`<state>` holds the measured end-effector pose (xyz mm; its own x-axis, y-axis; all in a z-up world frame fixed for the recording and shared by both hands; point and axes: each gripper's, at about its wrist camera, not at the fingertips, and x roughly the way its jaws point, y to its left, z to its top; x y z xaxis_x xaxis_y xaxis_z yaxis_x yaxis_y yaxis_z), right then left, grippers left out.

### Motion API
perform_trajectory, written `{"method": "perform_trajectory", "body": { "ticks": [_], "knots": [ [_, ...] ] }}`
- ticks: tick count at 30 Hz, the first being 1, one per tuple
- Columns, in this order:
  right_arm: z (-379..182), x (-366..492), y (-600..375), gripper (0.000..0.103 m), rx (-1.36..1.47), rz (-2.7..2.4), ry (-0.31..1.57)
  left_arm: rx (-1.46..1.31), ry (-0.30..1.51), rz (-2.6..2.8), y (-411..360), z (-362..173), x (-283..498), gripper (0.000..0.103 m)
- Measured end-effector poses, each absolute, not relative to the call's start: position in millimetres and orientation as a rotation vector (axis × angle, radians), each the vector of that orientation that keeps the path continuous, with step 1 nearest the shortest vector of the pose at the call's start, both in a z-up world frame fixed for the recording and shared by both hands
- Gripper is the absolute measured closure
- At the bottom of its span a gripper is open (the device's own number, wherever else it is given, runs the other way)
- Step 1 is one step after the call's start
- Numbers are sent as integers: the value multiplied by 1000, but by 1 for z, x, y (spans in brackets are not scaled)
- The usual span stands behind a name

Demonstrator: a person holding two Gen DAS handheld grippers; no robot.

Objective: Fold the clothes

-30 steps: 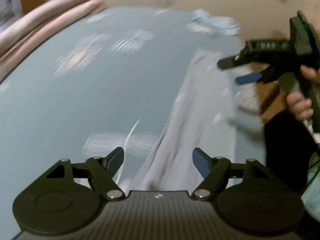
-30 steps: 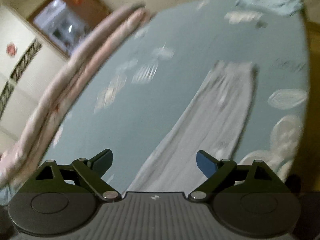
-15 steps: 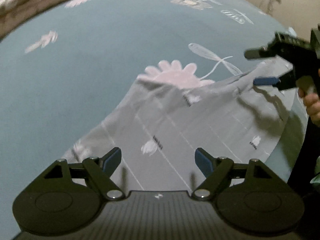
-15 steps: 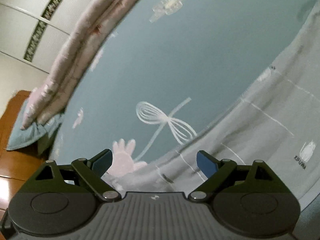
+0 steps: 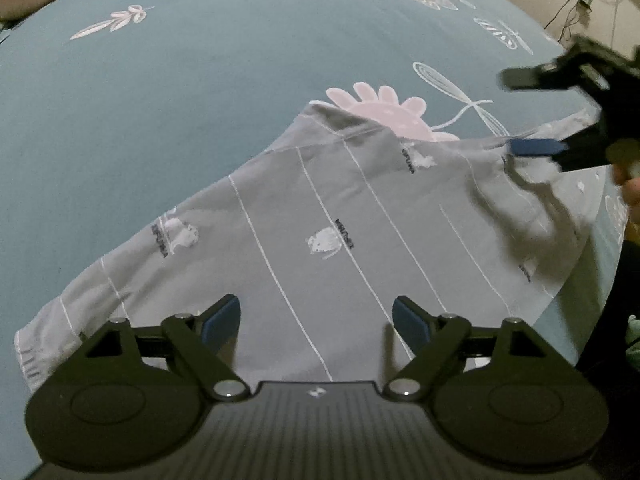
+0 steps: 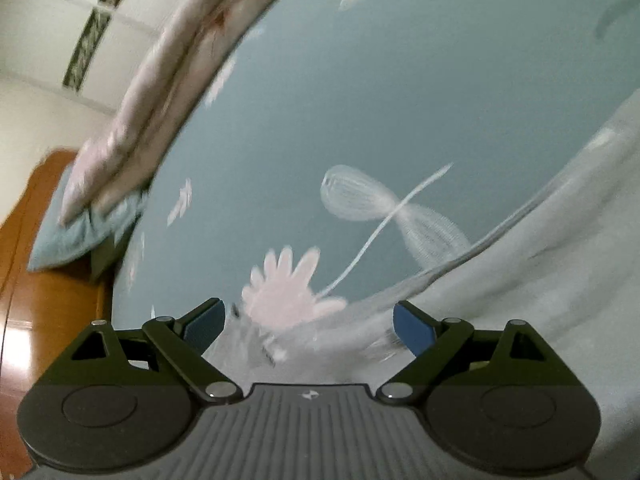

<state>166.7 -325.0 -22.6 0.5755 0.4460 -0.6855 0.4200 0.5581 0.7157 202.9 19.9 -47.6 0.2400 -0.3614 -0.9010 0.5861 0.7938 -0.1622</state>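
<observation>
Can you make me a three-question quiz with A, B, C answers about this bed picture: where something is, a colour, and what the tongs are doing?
1. Where does the grey garment lie?
A. On the blue bedsheet
B. On a wooden chair
C. In a basket

2. What colour is the big flower print peeking out past the garment's far edge?
A. Yellow
B. Pink
C. Black

3. How are the left tongs?
A. Shut on the garment
B. Shut on a pillow
C. Open, holding nothing

Answers:
1 A, the garment is spread flat on the sheet.
2 B, its petals are pale pink.
3 C, the fingers stand wide apart above the cloth.
</observation>
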Motion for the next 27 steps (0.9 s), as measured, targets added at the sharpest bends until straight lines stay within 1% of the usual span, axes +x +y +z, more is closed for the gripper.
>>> {"method": "perform_trajectory", "body": {
  "ticks": [3,7,11,14,17,21,24,27],
  "knots": [
    [-33,168,-320,9,1005,3,1028,225,1155,-657,25,-50,199,17],
    [-19,162,-329,9,1019,1,1012,237,1148,-666,26,-52,195,15],
    [-11,171,-313,8,1034,104,1007,243,1155,-660,22,-52,196,13],
    [-31,186,-295,8,1029,136,1078,231,1154,-659,23,-53,196,12],
    [-37,195,-293,8,1004,120,1037,221,1149,-657,25,-53,195,12],
    [-27,199,-294,8,1023,137,1034,224,1146,-657,24,-53,193,11],
    [-20,198,-282,7,1040,227,1051,232,1141,-660,24,-53,192,10],
    [-32,206,-263,7,991,234,1113,225,1138,-662,25,-53,192,10]
  ]
}}
